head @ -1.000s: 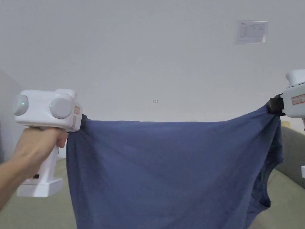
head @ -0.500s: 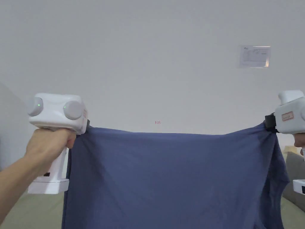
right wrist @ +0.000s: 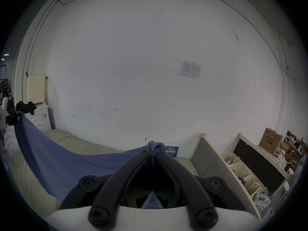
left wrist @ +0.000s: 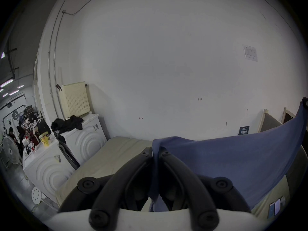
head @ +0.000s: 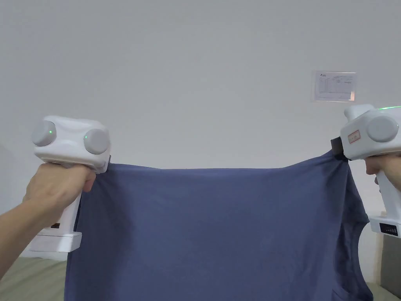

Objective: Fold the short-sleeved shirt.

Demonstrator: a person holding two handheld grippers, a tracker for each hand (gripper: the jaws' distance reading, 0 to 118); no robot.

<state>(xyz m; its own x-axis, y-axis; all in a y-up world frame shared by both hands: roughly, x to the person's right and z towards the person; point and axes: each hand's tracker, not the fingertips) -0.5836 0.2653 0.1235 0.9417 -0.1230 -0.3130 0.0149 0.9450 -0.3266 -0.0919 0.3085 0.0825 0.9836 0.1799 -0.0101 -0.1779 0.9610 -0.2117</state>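
Shirt [head: 211,231], blue, hangs in the air, stretched wide between the two grippers in front of a white wall [head: 195,78]. Its top edge runs nearly straight from one gripper to the other, sagging a little in the middle, and the cloth falls below them out of the head view.

Left gripper [left wrist: 155,151] pinches one upper corner: in the left gripper view both black jaws press together on a bunch of cloth that pokes out just past their tips, and the rest of the shirt spreads away to its right. A hand [head: 55,188] grips its white handle.

Right gripper [right wrist: 152,148] pinches the other upper corner the same way, jaws pressed together with a small tuft of cloth standing above the tips; from there the shirt sweeps off to its left towards the far gripper. Below this gripper, in the head view, the shirt's side edge curves inward like an armhole.

Under the shirt lies a beige cushion [right wrist: 80,143]. A paper sheet [head: 334,86] is stuck on the wall above the right gripper.
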